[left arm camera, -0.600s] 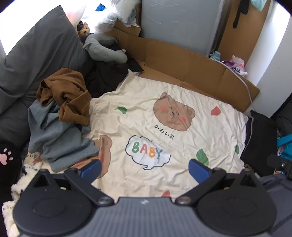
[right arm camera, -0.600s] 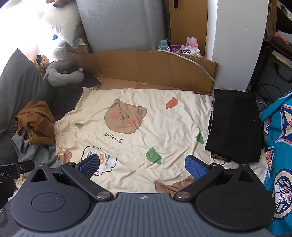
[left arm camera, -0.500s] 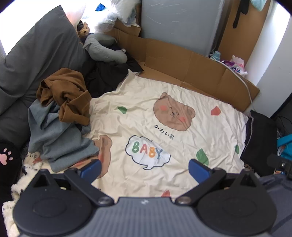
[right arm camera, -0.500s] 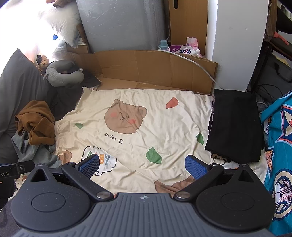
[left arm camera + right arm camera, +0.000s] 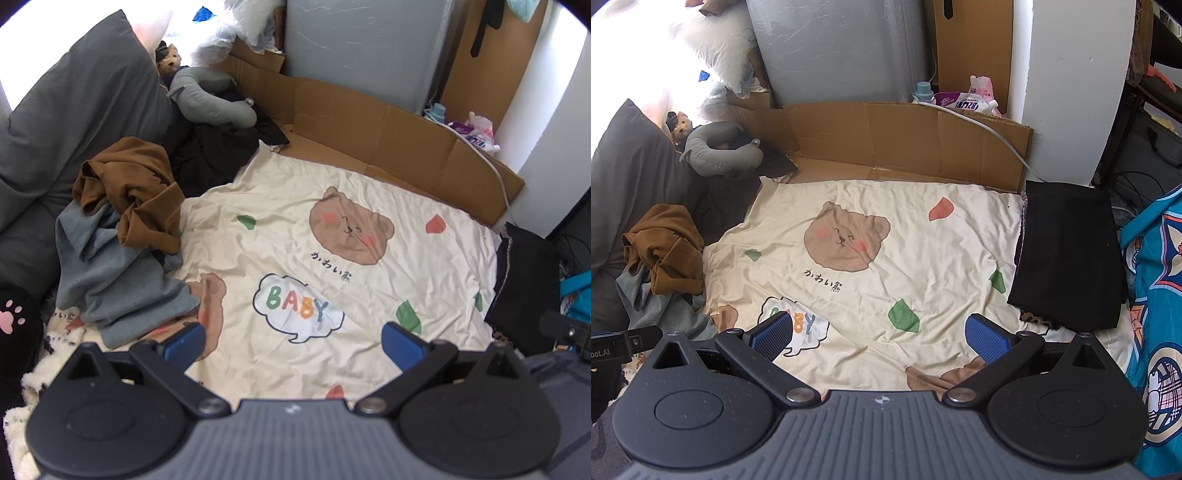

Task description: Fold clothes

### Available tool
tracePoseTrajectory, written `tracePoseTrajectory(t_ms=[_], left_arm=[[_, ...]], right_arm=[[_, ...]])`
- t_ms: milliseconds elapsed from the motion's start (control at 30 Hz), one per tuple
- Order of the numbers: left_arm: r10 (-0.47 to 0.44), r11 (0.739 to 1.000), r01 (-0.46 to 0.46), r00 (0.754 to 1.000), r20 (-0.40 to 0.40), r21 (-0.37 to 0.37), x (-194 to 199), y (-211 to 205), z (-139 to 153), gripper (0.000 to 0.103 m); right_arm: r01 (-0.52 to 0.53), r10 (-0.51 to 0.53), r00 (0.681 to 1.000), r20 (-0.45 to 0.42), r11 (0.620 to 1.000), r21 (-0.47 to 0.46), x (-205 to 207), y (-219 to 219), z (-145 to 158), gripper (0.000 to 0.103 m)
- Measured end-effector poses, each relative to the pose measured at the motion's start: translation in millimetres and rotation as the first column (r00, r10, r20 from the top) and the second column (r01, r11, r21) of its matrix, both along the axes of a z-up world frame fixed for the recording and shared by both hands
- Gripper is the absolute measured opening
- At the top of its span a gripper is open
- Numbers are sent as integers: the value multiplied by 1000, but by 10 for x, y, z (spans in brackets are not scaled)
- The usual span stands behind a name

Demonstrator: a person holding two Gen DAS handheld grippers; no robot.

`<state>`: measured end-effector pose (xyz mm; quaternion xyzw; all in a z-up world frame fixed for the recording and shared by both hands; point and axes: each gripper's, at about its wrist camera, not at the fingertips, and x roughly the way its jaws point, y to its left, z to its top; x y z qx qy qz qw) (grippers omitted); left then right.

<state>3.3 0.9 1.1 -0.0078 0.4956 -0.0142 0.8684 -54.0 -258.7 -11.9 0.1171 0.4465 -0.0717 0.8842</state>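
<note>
Both the left gripper (image 5: 291, 341) and right gripper (image 5: 879, 334) hover wide open and empty over the bear sheet (image 5: 369, 206), so nothing's started; next means reaching left for the brown top (image 5: 129, 192) on the heap.

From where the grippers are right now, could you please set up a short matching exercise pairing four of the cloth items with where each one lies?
Things:
1. brown garment
2. blue-grey garment
3. black folded garment
4. grey neck pillow

Places:
A. flat at the sheet's right edge
B. far left corner, by the cardboard
C. crumpled on top of the left pile
D. under the brown one, spilling onto the sheet

Pairs: 1-C, 2-D, 3-A, 4-B
</note>
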Motion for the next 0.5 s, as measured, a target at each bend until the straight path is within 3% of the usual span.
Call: tracePoseTrajectory(t_ms=[500], left_arm=[[4, 1000, -4, 1000, -3, -7, 11, 31, 2, 103]], right_arm=[[1, -1, 1000, 3, 1000, 3, 11, 1, -4, 102]])
